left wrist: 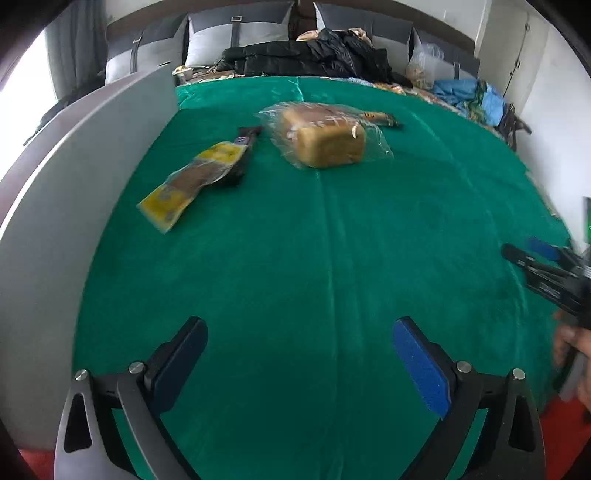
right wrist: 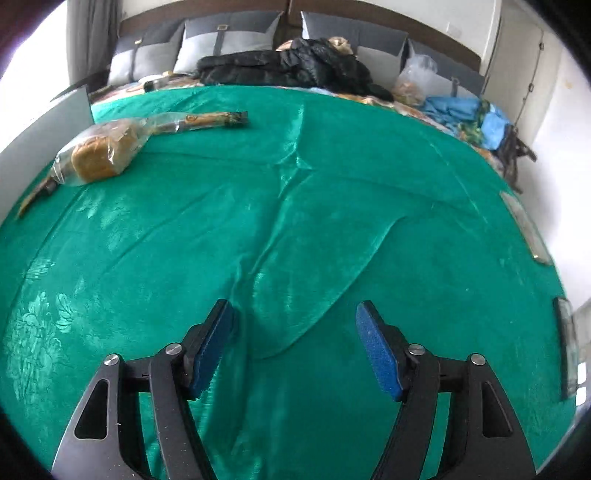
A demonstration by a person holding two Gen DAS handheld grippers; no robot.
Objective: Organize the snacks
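A wide bed covered by a shiny green satin spread point(left wrist: 332, 240) fills both views, creased down the middle, with a woven flower pattern showing at the left in the right wrist view. At the left edge stands a flat pale grey board point(left wrist: 74, 177), upright beside the spread. Along the head of the bed sit grey and white cushions point(left wrist: 236, 33) against a dark headboard, then a heap of black clothing point(left wrist: 314, 55), a clear plastic bag point(left wrist: 424, 62), and crumpled blue fabric point(left wrist: 472, 96) at the far right; white walls close the room behind.

On the spread, from the left: a flat yellow and clear snack packet point(left wrist: 195, 181) lying partly over a dark wrapped bar point(left wrist: 245, 147); just beside them a tan loaf of bread in a clear plastic bag point(left wrist: 325, 136); behind the loaf a long narrow packet with a dark end point(left wrist: 380, 119). All lie well apart from both grippers, with nothing in the way.

The left gripper point(left wrist: 299, 339) hangs over bare spread, its blue-padded jaws spread wide with nothing between them. The right gripper point(right wrist: 295, 325) likewise has its jaws apart and empty.

The left wrist view alone shows the right gripper from the side at its right edge, with part of a hand point(left wrist: 572, 347) below it. The right wrist view shows the long packet point(right wrist: 207, 120) more fully, and the yellow packet only as a sliver.
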